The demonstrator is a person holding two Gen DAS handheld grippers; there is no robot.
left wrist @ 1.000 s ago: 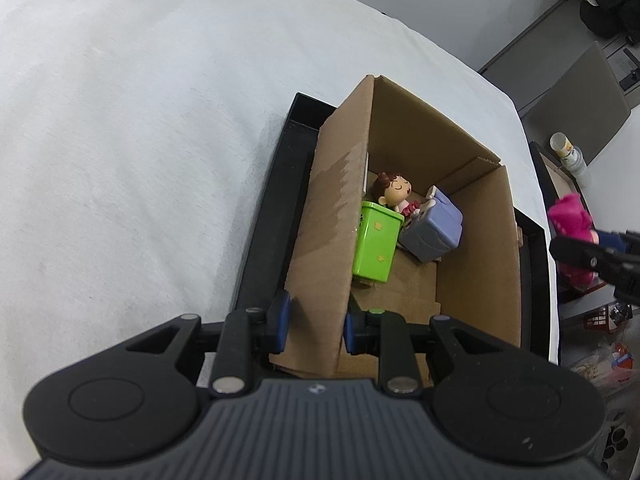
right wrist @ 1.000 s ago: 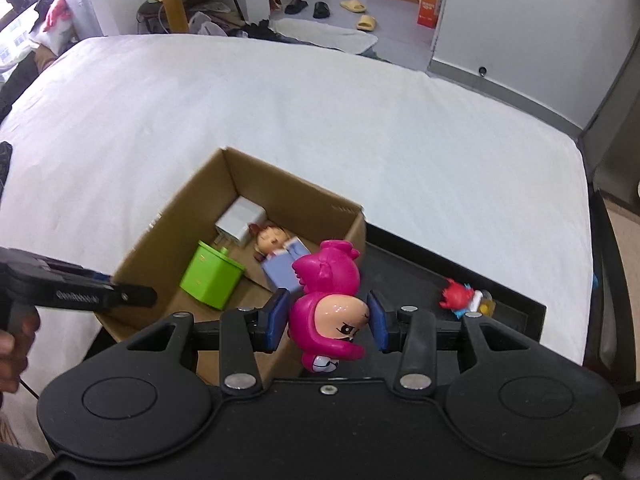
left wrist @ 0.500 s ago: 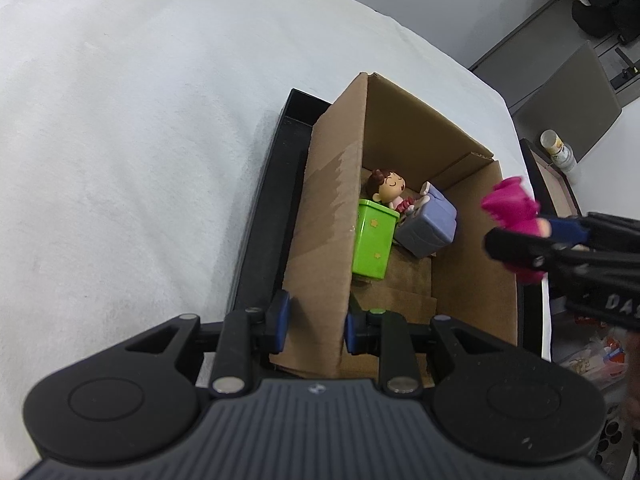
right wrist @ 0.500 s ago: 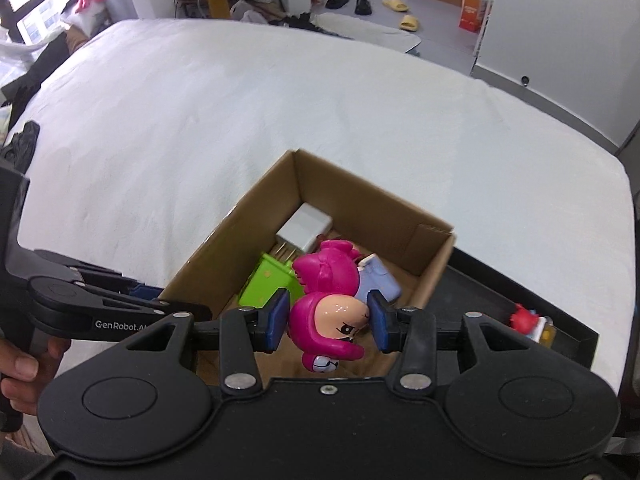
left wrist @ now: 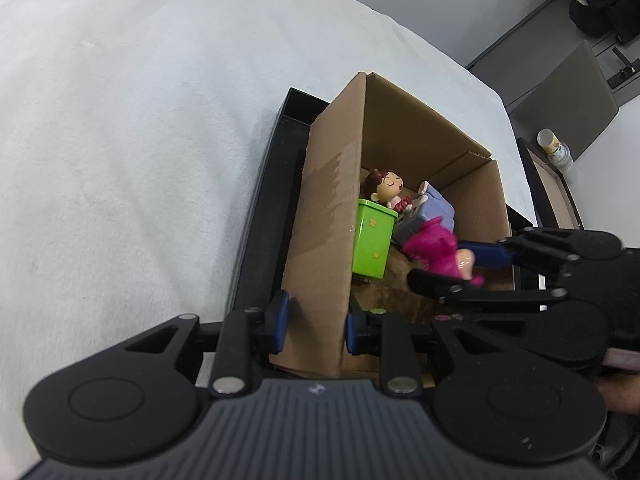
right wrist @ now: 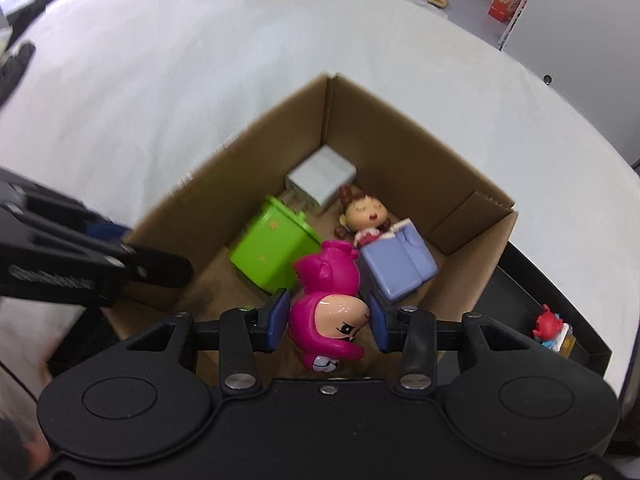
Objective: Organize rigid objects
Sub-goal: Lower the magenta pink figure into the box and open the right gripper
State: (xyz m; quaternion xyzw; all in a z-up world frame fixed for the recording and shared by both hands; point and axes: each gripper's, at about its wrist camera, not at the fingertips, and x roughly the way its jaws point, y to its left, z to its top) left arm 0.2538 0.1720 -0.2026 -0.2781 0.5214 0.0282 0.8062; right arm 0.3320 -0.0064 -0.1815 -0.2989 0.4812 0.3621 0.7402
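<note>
An open cardboard box (right wrist: 404, 148) sits on a black tray (left wrist: 260, 240). Inside lie a green toy bin (right wrist: 272, 246), a sleeping doll with a lilac blanket (right wrist: 394, 262) and a grey charger block (right wrist: 322, 176). My right gripper (right wrist: 328, 318) is shut on a pink figurine (right wrist: 332, 308) and holds it low inside the box, beside the green bin. The figurine also shows in the left wrist view (left wrist: 438, 252). My left gripper (left wrist: 314, 322) is shut on the box's near wall (left wrist: 320, 264), one finger outside and one inside.
A small red toy (right wrist: 550, 326) lies in the tray to the right of the box. The tray rests on a white cloth surface (left wrist: 120, 140). A floor with slippers and a grey chair lie beyond the table edge.
My right gripper has carried the pink figurine from beside the tray to over the box and down into it. My left gripper has kept its hold on the box wall.
</note>
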